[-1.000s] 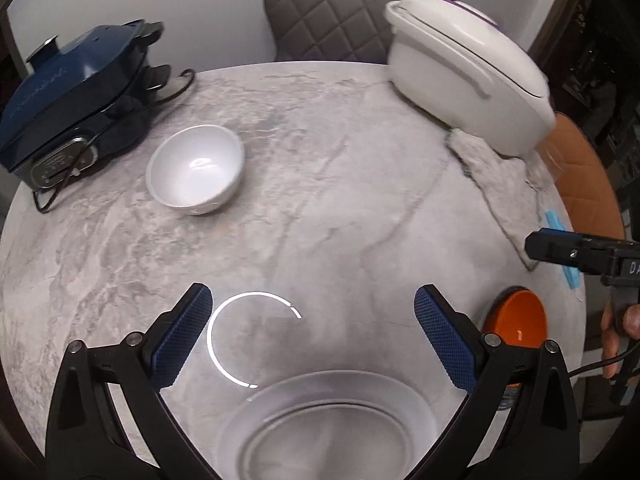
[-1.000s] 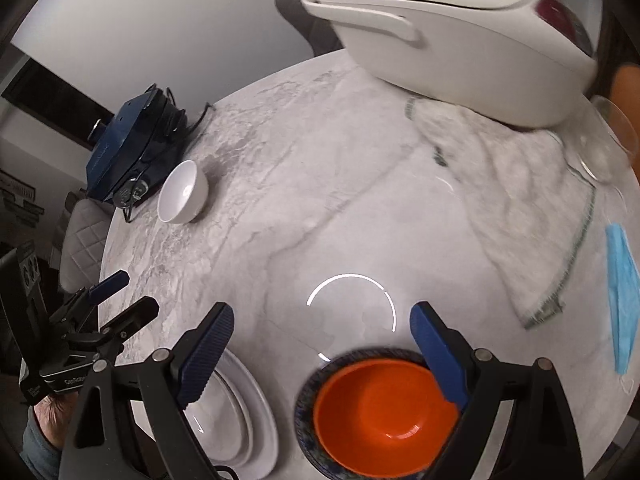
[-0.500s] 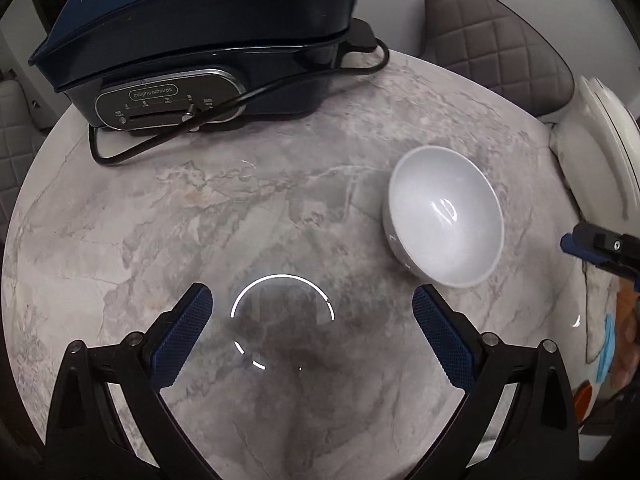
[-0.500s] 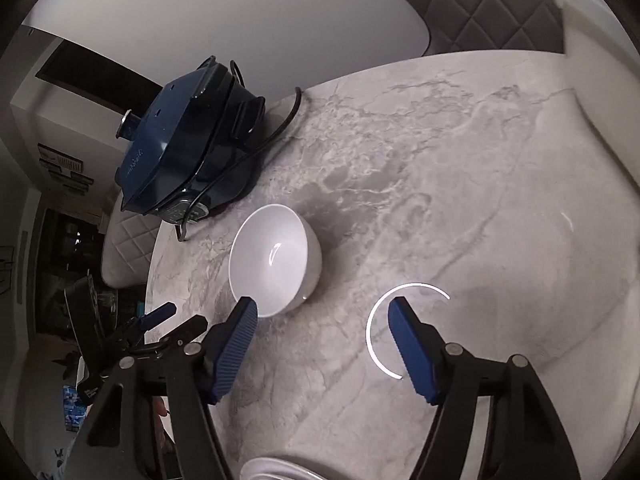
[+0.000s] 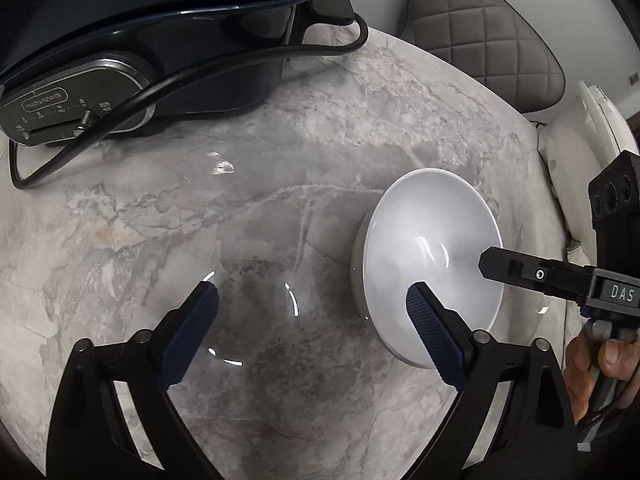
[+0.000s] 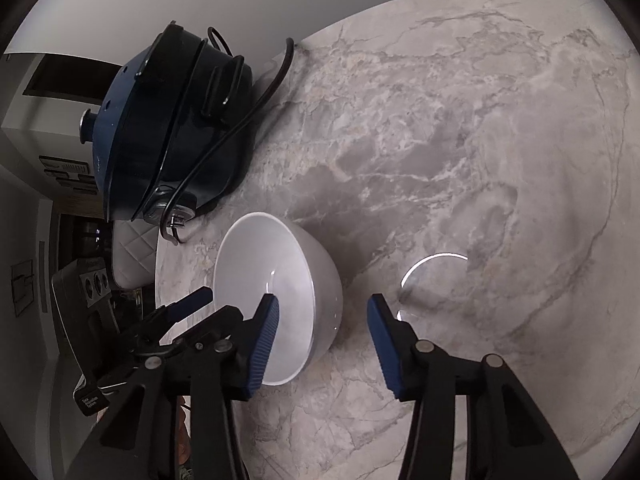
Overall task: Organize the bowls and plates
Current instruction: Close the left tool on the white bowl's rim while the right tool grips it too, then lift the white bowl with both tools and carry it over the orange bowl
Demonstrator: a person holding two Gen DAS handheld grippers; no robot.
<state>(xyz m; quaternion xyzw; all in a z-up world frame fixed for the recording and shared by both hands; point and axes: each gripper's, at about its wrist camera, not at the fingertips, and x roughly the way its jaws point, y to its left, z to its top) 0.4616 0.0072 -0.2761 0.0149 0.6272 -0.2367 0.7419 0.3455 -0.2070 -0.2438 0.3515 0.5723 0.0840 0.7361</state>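
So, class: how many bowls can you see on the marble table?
1. A white bowl stands on the table, near the dark blue cooker. Other dishes may lie outside both views.

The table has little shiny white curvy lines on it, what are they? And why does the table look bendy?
Left wrist view: the curved bright lines are a lamp's glare on the polished table, and a soft highlight sits inside the white bowl. Right wrist view: the same ring of glare shows. Both views: the fisheye lens bends the table's edge and darkens the corners.
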